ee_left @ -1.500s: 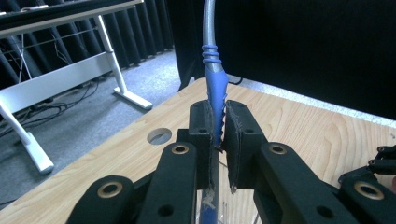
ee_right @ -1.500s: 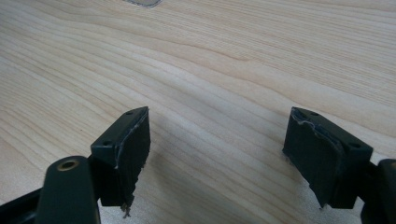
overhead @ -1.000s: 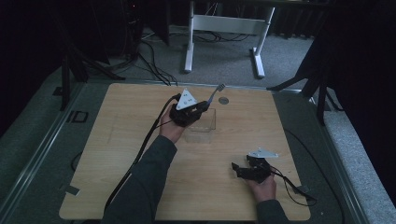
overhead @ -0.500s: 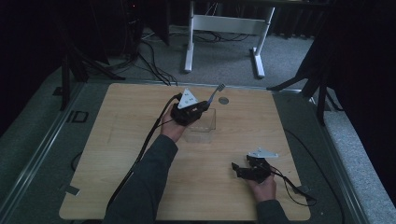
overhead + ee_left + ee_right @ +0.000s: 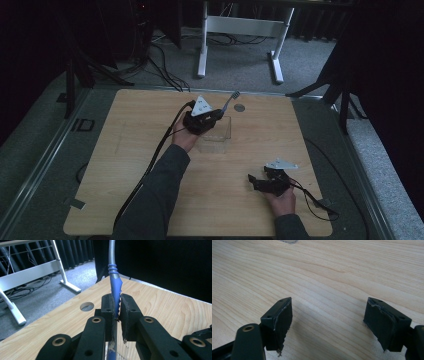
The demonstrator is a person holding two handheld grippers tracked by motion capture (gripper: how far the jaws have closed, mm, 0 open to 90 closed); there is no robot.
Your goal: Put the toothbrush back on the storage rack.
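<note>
My left gripper hovers over the back half of the wooden table, shut on a utensil with a blue ridged handle and a silver shaft. In the left gripper view its pads pinch the blue handle, and the shaft rises out of the top of the frame. Just under that gripper stands a small clear box; its rim shows below the jaws. My right gripper rests near the front right, open, with bare table between its fingers.
A round hole sits in the table near the back edge, also seen as a hole in the left gripper view. A white desk frame and cables lie on the floor beyond. Black cables trail from both grippers.
</note>
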